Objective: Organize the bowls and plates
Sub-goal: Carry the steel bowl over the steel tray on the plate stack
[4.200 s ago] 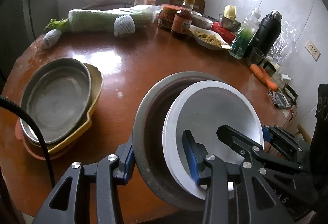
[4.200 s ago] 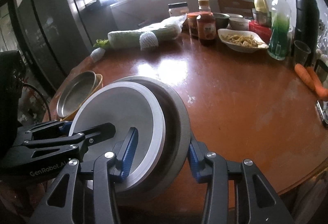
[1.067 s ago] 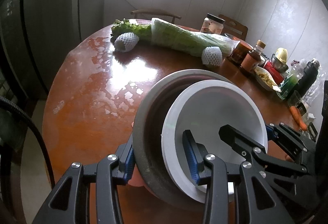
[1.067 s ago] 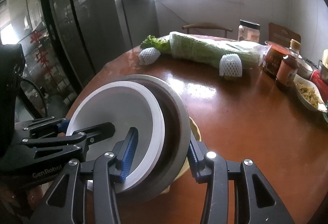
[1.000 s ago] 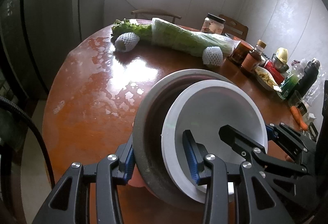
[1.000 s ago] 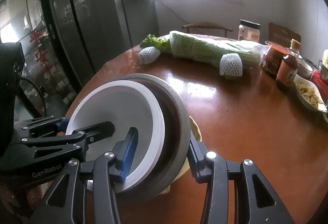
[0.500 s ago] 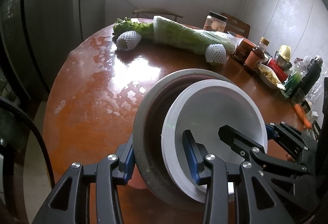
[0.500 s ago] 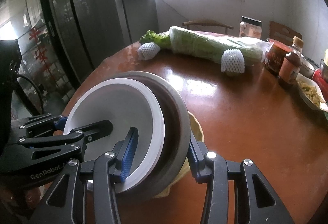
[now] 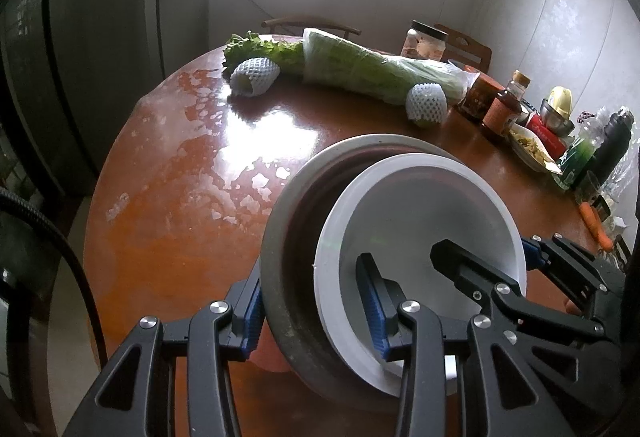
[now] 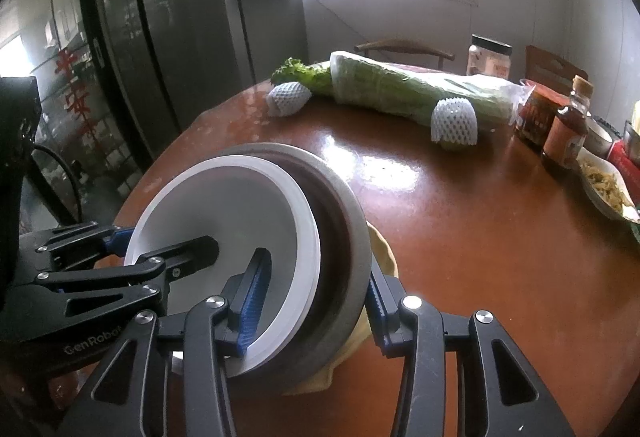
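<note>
My left gripper (image 9: 316, 307) is matte black plastic, its two fingers built from open, triangulated linkage arms joined by round silver screws, with ribbed blue pads (image 9: 374, 307) on the inner faces. A thick black cable (image 9: 60, 249) curves past its left side. My right gripper (image 10: 314, 301) has the same black frame, silver screws and blue pads. On the left gripper's body, seen from the right wrist, I read white lettering, "GenRobot" (image 10: 93, 341).

A white bowl (image 9: 420, 221) nests in a grey bowl (image 9: 288, 229) with a dark brown inside. The surface (image 9: 168, 197) is glossy reddish-brown. Both black tools carry ribbed blue pads (image 10: 252, 301). White net sleeves (image 10: 454, 123) show a mesh pattern.
</note>
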Tool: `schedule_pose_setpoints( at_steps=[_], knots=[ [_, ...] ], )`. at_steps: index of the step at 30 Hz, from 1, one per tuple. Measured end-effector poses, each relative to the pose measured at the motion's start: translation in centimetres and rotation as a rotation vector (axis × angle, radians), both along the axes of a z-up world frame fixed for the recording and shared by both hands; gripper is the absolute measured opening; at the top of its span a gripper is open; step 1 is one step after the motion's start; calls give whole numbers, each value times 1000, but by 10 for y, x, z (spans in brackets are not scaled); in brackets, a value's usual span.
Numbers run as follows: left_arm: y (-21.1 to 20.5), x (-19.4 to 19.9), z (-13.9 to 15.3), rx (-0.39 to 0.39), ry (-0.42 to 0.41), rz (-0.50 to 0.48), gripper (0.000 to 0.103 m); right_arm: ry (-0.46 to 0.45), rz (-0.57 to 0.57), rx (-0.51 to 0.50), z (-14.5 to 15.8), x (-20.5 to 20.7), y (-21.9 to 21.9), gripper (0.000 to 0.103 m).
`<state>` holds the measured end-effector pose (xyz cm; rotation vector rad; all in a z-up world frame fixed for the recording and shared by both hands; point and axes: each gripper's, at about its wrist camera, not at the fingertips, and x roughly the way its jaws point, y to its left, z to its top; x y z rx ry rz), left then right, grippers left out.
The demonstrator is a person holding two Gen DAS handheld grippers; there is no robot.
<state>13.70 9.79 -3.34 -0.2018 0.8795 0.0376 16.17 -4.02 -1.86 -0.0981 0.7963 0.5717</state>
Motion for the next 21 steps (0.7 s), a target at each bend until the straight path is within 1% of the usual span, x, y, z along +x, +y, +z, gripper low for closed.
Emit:
schedule_pose_setpoints(
  at_steps=[14,21],
  knots=[
    [3,-4,-2,-17,-8,0,42,-18,-1,-13,0,-3,3,47],
    [3,-6,-2,-8,-7,1,43,-17,-1,-12,0,-3,4,47]
  ],
)
